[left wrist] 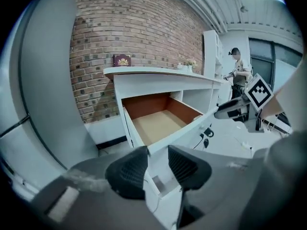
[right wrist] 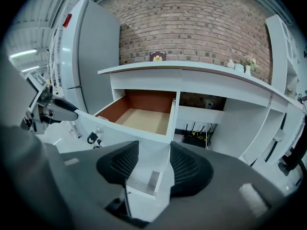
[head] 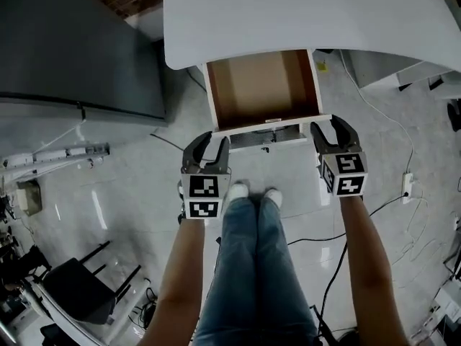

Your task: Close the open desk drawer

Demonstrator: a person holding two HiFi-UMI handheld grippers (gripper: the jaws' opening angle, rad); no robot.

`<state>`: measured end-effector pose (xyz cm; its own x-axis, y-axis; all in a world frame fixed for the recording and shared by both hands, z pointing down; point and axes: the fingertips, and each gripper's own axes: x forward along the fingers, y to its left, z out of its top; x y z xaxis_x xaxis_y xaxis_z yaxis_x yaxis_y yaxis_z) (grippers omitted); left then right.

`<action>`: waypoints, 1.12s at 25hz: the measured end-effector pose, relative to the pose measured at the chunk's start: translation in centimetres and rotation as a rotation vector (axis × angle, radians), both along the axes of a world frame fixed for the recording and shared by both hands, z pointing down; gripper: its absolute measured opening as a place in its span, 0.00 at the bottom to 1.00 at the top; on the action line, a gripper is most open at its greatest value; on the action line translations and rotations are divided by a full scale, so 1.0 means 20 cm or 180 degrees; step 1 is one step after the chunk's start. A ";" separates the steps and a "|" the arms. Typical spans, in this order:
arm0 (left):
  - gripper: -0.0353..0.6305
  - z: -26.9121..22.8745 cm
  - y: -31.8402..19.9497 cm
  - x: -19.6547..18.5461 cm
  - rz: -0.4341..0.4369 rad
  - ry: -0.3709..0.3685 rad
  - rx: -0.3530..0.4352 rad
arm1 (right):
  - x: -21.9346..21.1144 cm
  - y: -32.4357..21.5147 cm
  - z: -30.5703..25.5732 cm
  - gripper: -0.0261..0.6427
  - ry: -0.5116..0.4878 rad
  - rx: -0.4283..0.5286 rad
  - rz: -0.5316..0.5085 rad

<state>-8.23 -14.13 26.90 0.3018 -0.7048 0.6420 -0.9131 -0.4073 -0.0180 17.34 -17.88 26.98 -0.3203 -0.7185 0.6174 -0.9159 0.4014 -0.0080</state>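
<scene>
Fingers (left wrist: 127, 171) stand apart on both grippers, clamped on nothing.
Open drawer (head: 263, 89) juts from the white desk (head: 302, 13) toward the near side, long axis far-to-near; left gripper (head: 216, 143) and right gripper (head: 325, 126) hover by its front corners.

The drawer (head: 263, 89) juts from under the desk (head: 302, 13) toward six o'clock, with the left gripper (head: 216, 140) at its seven and the right gripper (head: 328, 127) at its five.

TEXT: none legible | marker cubes (head: 202, 197): black-and-white square patterns only, no letters or digits | dark red box (right wrist: 158, 56) on far counter (right wrist: 201, 68): gold emblem, wording too small to read | red label (right wrist: 66, 20) on tall grey unit (right wrist: 93, 56), left: illegible
</scene>
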 end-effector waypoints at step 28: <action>0.28 -0.12 -0.14 -0.02 -0.0193 0.0042 0.0196 | -0.02 -0.14 -0.12 0.35 -0.0158 0.0129 0.0109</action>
<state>-8.70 -16.98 24.44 0.2655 -0.7601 0.5930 -0.9364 -0.3498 -0.0291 16.88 -20.62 24.56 -0.3246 -0.7536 0.5717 -0.9279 0.3708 -0.0381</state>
